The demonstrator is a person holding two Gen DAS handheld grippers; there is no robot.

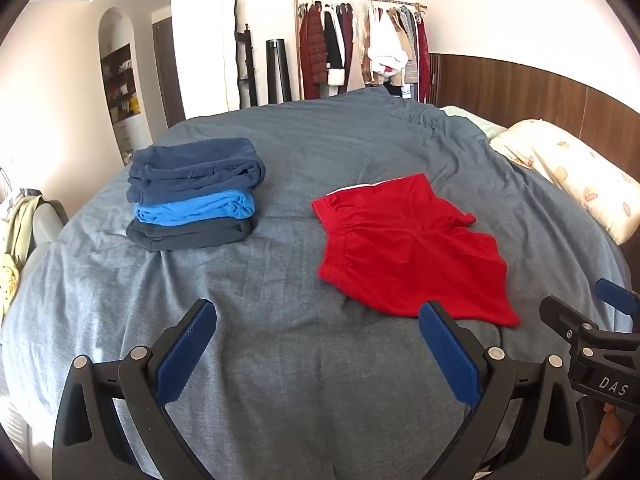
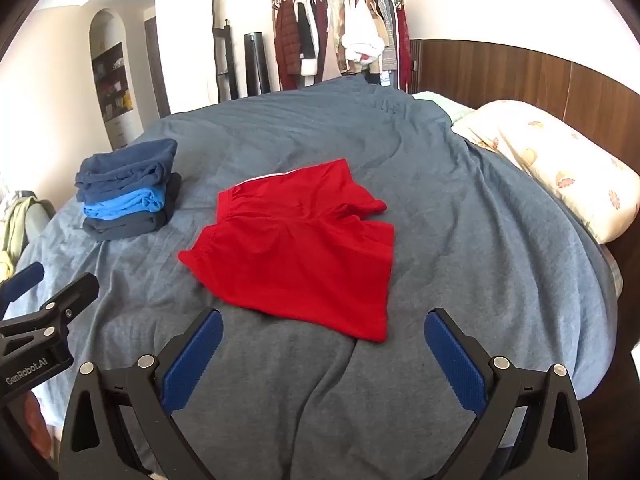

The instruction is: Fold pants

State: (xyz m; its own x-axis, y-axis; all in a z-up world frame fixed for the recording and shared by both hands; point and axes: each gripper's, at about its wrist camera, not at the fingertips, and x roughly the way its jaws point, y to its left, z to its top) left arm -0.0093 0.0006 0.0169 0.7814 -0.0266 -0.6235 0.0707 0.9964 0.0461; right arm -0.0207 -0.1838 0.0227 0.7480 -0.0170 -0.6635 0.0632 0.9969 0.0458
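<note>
Both grippers, left (image 1: 318, 344) and right (image 2: 323, 354), hang wide apart, holding nothing. Red shorts (image 1: 404, 252) lie flat on the bed (image 1: 280, 360). They look soft and light; grab the waistband corners.

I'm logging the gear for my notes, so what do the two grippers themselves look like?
Both the left gripper and the right gripper have black angular frames with silver rivets and textured blue finger pads. White lettering reads "DAS" on one body and "GenRobot.AI" on the other. No cables visible.
</note>
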